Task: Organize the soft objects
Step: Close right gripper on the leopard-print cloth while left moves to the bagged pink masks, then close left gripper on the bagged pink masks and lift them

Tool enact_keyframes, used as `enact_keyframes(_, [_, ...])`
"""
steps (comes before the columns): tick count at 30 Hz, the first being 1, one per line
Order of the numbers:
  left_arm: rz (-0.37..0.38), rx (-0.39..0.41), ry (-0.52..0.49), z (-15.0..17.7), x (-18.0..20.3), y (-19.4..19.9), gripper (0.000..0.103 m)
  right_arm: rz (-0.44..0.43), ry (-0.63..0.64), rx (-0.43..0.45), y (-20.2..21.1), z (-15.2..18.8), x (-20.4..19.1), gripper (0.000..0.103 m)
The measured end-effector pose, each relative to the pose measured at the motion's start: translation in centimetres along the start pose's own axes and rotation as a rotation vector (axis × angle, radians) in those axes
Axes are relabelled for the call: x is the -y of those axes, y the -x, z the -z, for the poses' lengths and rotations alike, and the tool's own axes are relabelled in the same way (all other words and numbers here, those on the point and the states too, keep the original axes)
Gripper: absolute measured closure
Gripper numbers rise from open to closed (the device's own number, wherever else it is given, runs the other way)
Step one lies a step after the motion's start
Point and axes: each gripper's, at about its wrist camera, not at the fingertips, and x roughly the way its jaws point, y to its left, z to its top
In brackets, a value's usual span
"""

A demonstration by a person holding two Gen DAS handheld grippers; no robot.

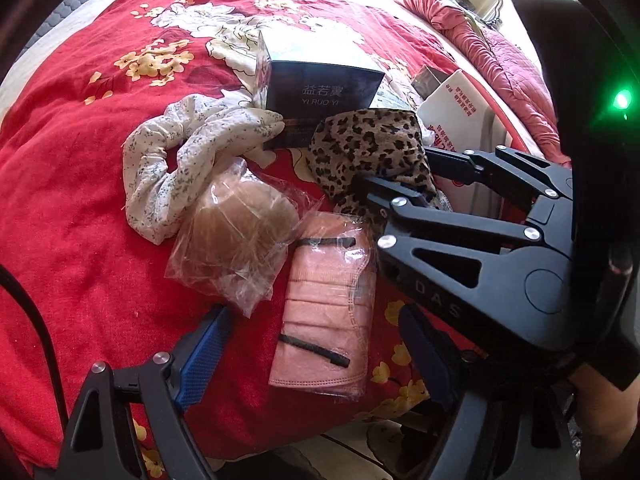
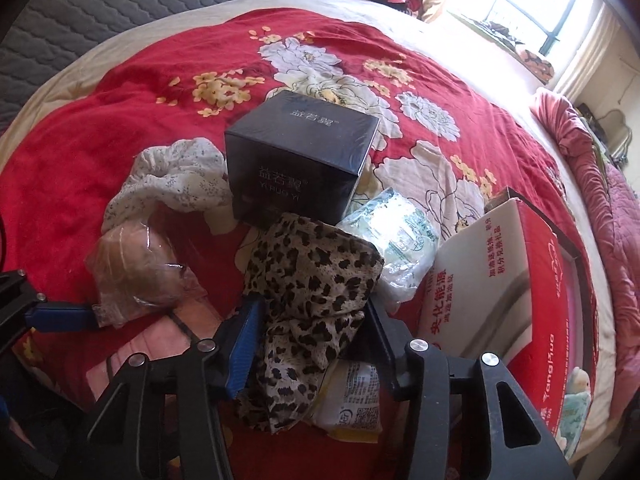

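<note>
Straddling leopard cloth (image 2: 316,280), right claw (image 2: 316,320) contact unclear; left claw (image 1: 316,336) apart.

I see daylight flooding in from the window (image 2: 516,12), blown out white there; the red bedspread (image 2: 80,152) nearby stays sharp, edges bending into dark vignette.

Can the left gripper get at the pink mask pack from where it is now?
Probably yes. The left gripper is open with the pink mask pack lying between its fingers, uncovered; only the clear bag overlaps one corner.
</note>
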Motion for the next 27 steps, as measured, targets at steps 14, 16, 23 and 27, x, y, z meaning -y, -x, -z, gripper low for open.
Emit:
enact_keyframes(14, [-0.022,0.023,0.019,-0.5,0.1,-0.9,0.057,-0.145,-0.133,0.186,3.0,1.2,3.1,0.087])
enact_keyframes(16, [0.007,0.024,0.016,-0.4,0.2,-0.9,0.059,-0.191,-0.177,0.198,3.5,1.5,3.8,0.087])
enact_keyframes(23, [0.082,0.038,0.013,-0.1,0.6,-0.5,0.060,-0.207,-0.216,0.224,4.8,2.3,4.8,0.087])
enact_keyframes(27, [0.074,0.051,-0.003,0.0,1.3,0.0,0.060,-0.196,-0.217,0.250,5.7,2.5,5.1,0.087])
